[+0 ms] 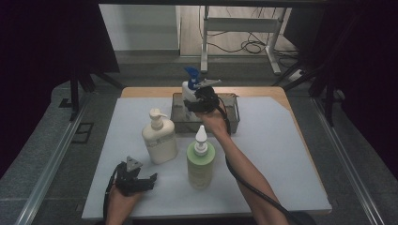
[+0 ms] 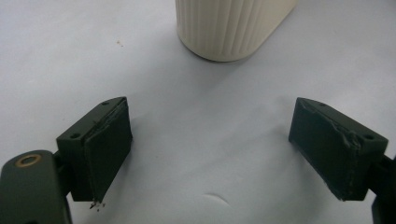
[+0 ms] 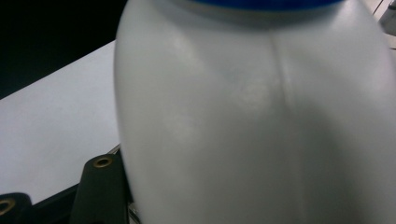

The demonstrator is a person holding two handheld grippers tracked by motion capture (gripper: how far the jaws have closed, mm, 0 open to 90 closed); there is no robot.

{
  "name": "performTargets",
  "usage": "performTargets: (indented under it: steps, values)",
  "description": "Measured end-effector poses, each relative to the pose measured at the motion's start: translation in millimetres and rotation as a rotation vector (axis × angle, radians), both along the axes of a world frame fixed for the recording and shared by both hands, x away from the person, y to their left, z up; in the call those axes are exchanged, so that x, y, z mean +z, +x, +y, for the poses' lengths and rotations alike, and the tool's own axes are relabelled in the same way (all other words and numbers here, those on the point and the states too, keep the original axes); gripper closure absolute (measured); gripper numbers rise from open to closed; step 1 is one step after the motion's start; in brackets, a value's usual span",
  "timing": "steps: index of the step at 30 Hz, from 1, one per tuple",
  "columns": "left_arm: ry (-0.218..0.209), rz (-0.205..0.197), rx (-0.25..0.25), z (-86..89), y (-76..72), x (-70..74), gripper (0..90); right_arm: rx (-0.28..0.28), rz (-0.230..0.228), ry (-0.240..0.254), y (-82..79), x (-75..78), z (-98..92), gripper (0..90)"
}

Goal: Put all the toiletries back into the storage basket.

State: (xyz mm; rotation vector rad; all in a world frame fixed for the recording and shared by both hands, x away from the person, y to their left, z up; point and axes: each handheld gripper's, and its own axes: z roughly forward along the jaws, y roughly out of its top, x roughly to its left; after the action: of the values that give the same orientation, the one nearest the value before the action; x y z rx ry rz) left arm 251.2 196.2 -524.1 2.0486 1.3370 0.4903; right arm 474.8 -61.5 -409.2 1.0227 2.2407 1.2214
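Two grippers in play; only the right one is working. Nearest us, the left gripper rests on the white mat with its jaws spread wide and nothing between them; the cream pump bottle stands just ahead of its tips, apart from them. To the right of that gripper stands the green bottle, untouched. Farther off, the right gripper is clamped on the white bottle with the blue pump, held upright over the grey tray. The right gripper view has the bottle's body hard against the gripper, so we judge the pinch sits on the lower body. We judge the step to be setting this bottle in the tray. To do it well: keep the bottle vertical, lower it until the base sits flat, and open only then. We cannot tell whether the base touches yet.
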Motion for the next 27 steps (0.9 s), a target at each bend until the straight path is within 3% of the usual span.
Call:
performTargets:
  steps: [11, 18, 23, 27]
  values:
    - [0.001, 0.0, 0.0, -0.1, 0.0, 0.1, 13.0, 0.018, 0.007, -0.03, 1.2, -2.1, 4.2, 37.5]
    - [0.004, 0.002, -0.002, 0.3, 0.0, 0.2, 13.0, 0.005, 0.021, 0.002, 5.8, -4.7, 1.7, 36.9]
    - [0.0, 0.0, 0.0, 0.0, 0.0, 0.0, 13.0, 0.014, 0.021, -0.002, 6.7, -4.2, 1.8, 36.5]
    - [0.0, 0.0, 0.0, 0.0, 0.0, 0.0, 13.0, 0.03, 0.037, -0.005, 7.1, -3.3, 1.3, 31.0]
